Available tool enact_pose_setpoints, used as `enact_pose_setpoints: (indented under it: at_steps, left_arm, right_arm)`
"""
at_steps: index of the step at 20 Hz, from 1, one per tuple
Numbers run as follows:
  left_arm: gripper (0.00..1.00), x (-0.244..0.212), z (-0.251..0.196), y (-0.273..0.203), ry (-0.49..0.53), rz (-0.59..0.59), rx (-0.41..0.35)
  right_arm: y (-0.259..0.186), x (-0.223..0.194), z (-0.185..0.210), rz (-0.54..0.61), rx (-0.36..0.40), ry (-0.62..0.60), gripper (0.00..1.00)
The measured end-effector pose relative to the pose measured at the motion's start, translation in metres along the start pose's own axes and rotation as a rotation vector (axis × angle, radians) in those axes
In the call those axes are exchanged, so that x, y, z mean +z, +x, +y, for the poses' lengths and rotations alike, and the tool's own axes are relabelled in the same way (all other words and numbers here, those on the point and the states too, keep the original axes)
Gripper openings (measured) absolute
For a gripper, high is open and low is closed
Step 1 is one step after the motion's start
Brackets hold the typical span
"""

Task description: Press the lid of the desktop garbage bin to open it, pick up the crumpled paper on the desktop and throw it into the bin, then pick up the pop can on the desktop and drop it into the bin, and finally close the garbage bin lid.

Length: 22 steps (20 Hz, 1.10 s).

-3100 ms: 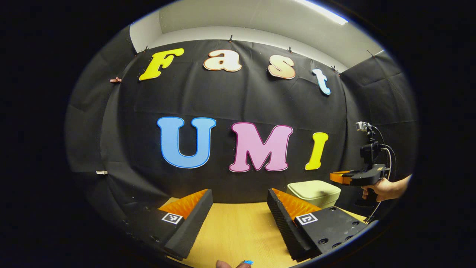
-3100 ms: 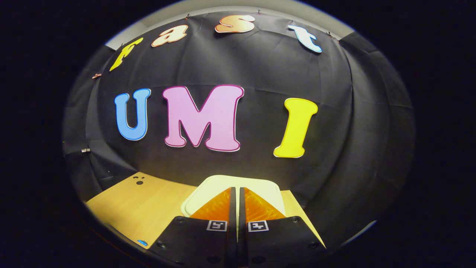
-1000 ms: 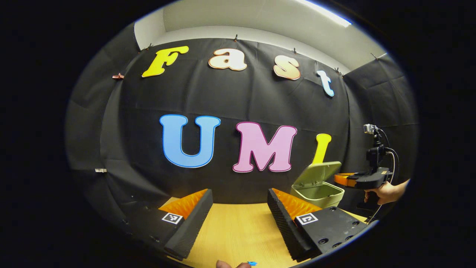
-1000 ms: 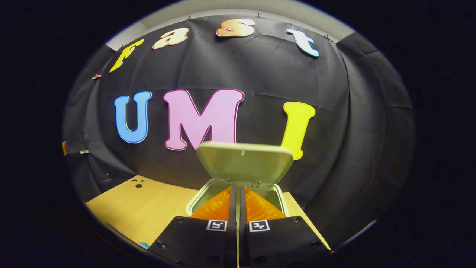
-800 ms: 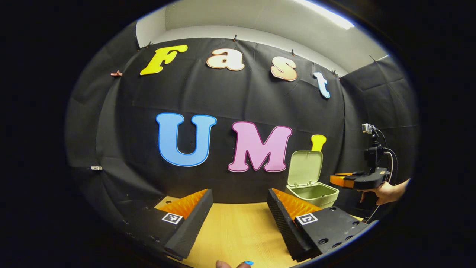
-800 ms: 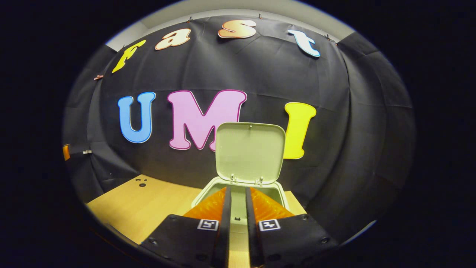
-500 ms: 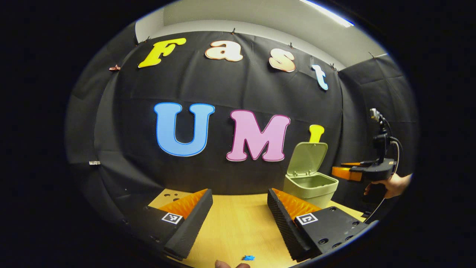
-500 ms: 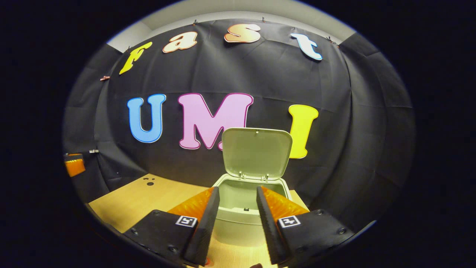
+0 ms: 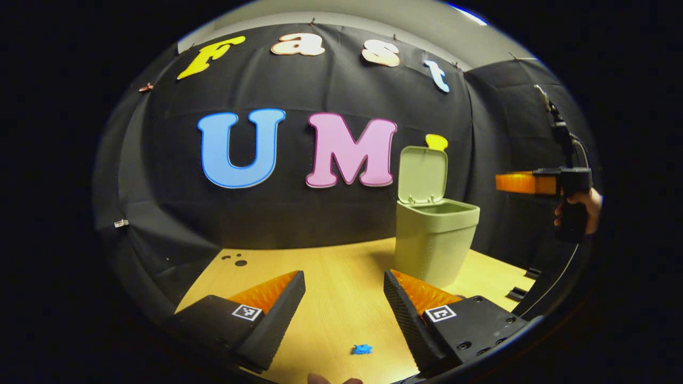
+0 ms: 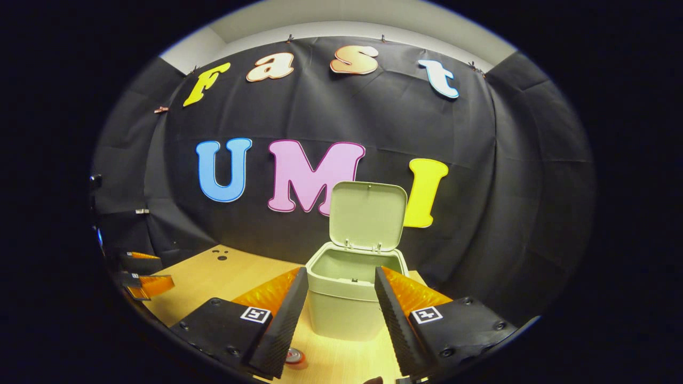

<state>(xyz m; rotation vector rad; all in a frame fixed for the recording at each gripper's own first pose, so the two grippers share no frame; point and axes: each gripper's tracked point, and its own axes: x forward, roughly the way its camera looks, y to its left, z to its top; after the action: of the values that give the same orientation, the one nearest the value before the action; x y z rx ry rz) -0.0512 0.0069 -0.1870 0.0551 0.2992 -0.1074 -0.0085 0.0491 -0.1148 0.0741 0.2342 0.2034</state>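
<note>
— Right gripper view: how's the bin [image 10: 347,304]?
— Upright on my desk [image 10: 213,277], lid [image 10: 367,216] standing up, facing me. Both my claws, right [image 10: 341,312] and left [image 9: 344,306], gape apart, empty.

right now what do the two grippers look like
Each gripper, left and right, has two wedge-shaped jaws with ridged inner faces on black blocks, each block carrying a small square black-and-white marker and screw holes. In the left gripper view the right gripper shows side-on, with a black handle, a camera mast and a black cable.
</note>
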Motion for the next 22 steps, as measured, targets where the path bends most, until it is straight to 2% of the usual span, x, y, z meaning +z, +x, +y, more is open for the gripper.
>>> enact_pose_setpoints:
  at_steps: [10, 17, 22]
  left_arm:
    - [0.92, -0.147, -0.026, 0.039, 0.054, 0.311, -0.057]
    - [0.87, -0.211, -0.027, 0.047, 0.053, 0.496, -0.071]
    - [0.81, -0.236, -0.029, 0.053, 0.067, 0.563, -0.076]
  right_arm:
    - [-0.035, 0.002, -0.016, 0.011, -0.022, -0.048, 0.8]
    - [-0.046, 0.0, -0.034, 0.019, -0.063, -0.051, 0.8]
    - [-0.05, -0.003, -0.044, 0.031, -0.086, -0.041, 0.8]
